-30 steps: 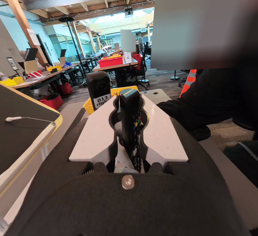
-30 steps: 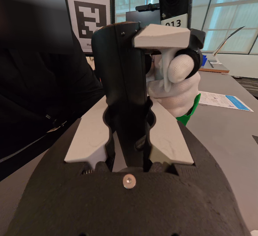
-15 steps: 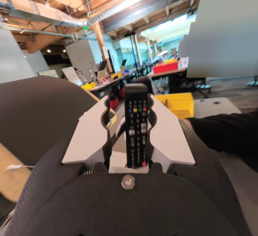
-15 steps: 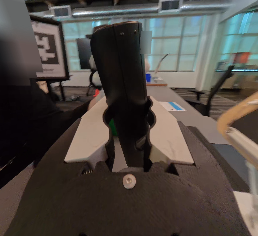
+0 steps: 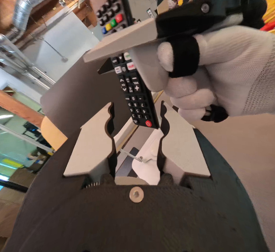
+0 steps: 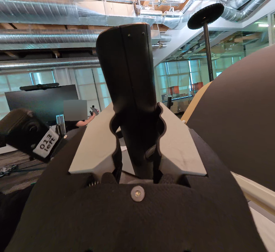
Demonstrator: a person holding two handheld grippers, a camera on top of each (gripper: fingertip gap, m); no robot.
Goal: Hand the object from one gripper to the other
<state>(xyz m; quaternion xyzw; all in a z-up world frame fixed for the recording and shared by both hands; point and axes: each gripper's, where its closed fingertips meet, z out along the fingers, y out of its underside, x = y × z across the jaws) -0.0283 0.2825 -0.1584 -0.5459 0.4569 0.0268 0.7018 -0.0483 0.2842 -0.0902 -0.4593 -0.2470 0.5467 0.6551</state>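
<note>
In the left wrist view the left gripper (image 5: 136,125) has its two pale fingers (image 5: 92,148) spread wide, with open space between them and nothing pinched. The lower end of the black remote control (image 5: 134,96), the end with the red round button, hangs in that gap, close to the inner edge of the finger on the right of the picture; whether it touches that edge cannot be told. The remote's button face is turned toward the left gripper's camera.

Above the left gripper, the remote passes through the right gripper (image 5: 128,43), whose pale finger plates cross it at mid-length, so the coloured buttons show above the plates and the number keys below. A white-gloved hand (image 5: 215,73) grips the right gripper's black handle just right of the remote, with a black strap around one finger.

In the right wrist view the right gripper (image 6: 137,119) has its fingers (image 6: 96,145) closed on the remote control (image 6: 128,81), which stands up between them with its plain black back toward the camera and its far end rising well above the fingertips. Left of the remote and lower, the black camera block (image 6: 25,131) of the left gripper shows with a white label. Behind the remote run silver ceiling ducts (image 6: 44,11), and a dark curved panel (image 6: 238,110) fills the space right of it.
</note>
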